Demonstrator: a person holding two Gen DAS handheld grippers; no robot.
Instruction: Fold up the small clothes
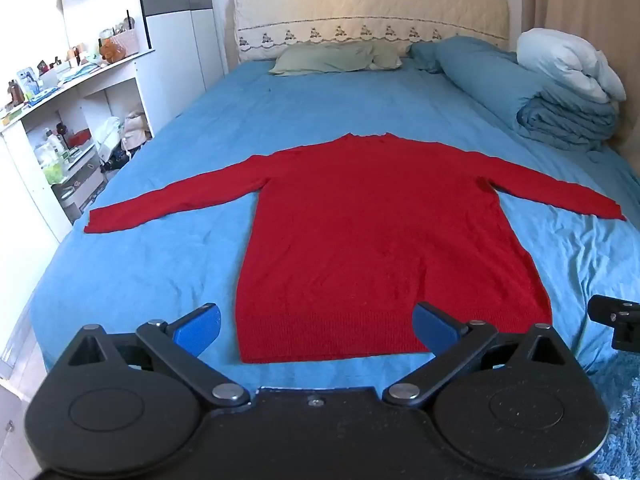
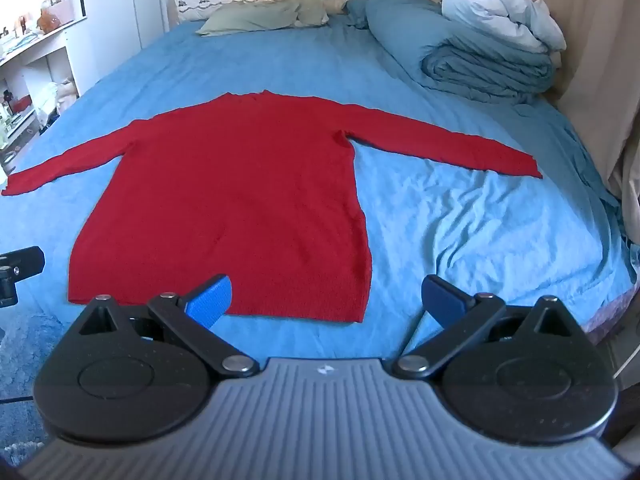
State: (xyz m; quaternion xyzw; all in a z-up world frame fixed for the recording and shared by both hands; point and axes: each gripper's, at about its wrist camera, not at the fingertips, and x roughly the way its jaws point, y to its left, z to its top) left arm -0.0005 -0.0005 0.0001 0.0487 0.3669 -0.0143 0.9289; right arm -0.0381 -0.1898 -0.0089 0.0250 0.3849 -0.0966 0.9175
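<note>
A red long-sleeved sweater point(image 1: 380, 232) lies flat on the blue bed sheet point(image 1: 160, 264), both sleeves spread out sideways, hem towards me. It also shows in the right wrist view point(image 2: 236, 200). My left gripper point(image 1: 316, 328) is open and empty, held just above the hem near its left half. My right gripper point(image 2: 326, 298) is open and empty, over the hem's right corner. Part of the right gripper shows at the right edge of the left wrist view point(image 1: 618, 326).
A rolled blue duvet point(image 2: 480, 68) and a white pillow point(image 2: 504, 12) lie at the bed's far right. A green pillow point(image 1: 332, 58) lies by the headboard. White shelves point(image 1: 60, 136) full of small items stand left of the bed. A curtain point(image 2: 600, 80) hangs on the right.
</note>
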